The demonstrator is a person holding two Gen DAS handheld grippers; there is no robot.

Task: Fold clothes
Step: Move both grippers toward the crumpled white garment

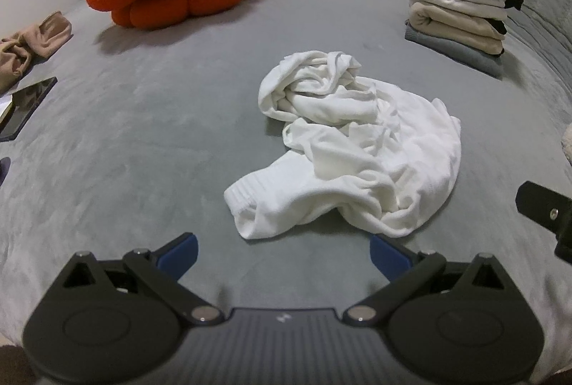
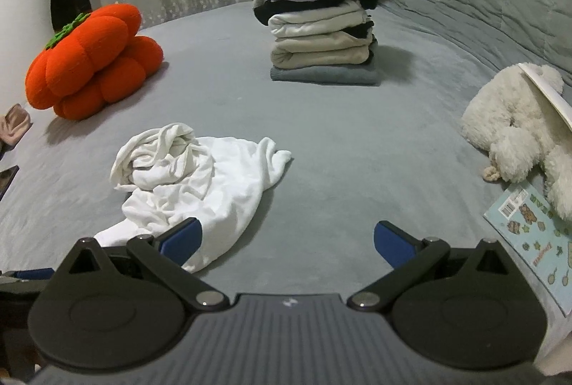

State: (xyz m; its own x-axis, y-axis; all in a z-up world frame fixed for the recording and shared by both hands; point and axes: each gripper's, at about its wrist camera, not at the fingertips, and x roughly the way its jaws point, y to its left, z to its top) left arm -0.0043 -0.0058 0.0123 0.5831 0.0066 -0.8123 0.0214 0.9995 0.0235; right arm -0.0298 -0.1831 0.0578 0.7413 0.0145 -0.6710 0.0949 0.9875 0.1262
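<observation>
The crumpled white cotton garment [image 1: 350, 149] lies bunched on the grey velvety bed [image 1: 143, 134], at twelve o'clock just beyond my left tool [image 1: 284, 251] and at ten o'clock from my right tool [image 2: 287, 240]. Both stand apart, gripping nothing. Pinching that twisted knot could catch several layers together and drag the whole heap, since no hem or corner shows clearly.

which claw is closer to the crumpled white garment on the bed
Left. The left claw sits open right in front of the white garment, almost centred on it. The right claw, also open, is off to its right.
</observation>
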